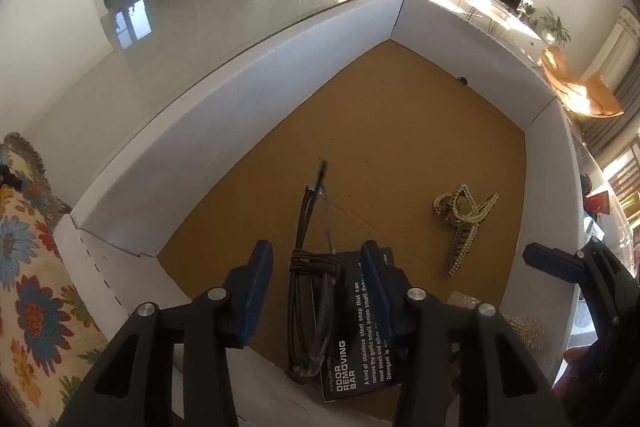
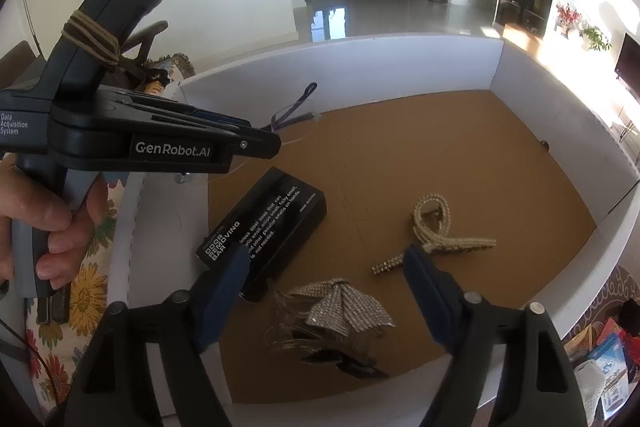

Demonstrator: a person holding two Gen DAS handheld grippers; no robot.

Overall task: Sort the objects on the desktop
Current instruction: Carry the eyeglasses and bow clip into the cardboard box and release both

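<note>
Two open grippers: the left gripper (image 1: 316, 291) straddles the glasses (image 1: 312, 291) lying across the black box (image 1: 362, 327), ungripped; judging by this, lower squarely and close on the frame, not the lenses.

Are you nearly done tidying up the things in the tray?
Not nearly. Nothing looks sorted yet: the black box, pearl clip and sparkly bow clip all lie together in the tray. In hand: the left tongs are open around the glasses, not clearly gripping; the right tongs hang open above the clips. All four things are left.
</note>
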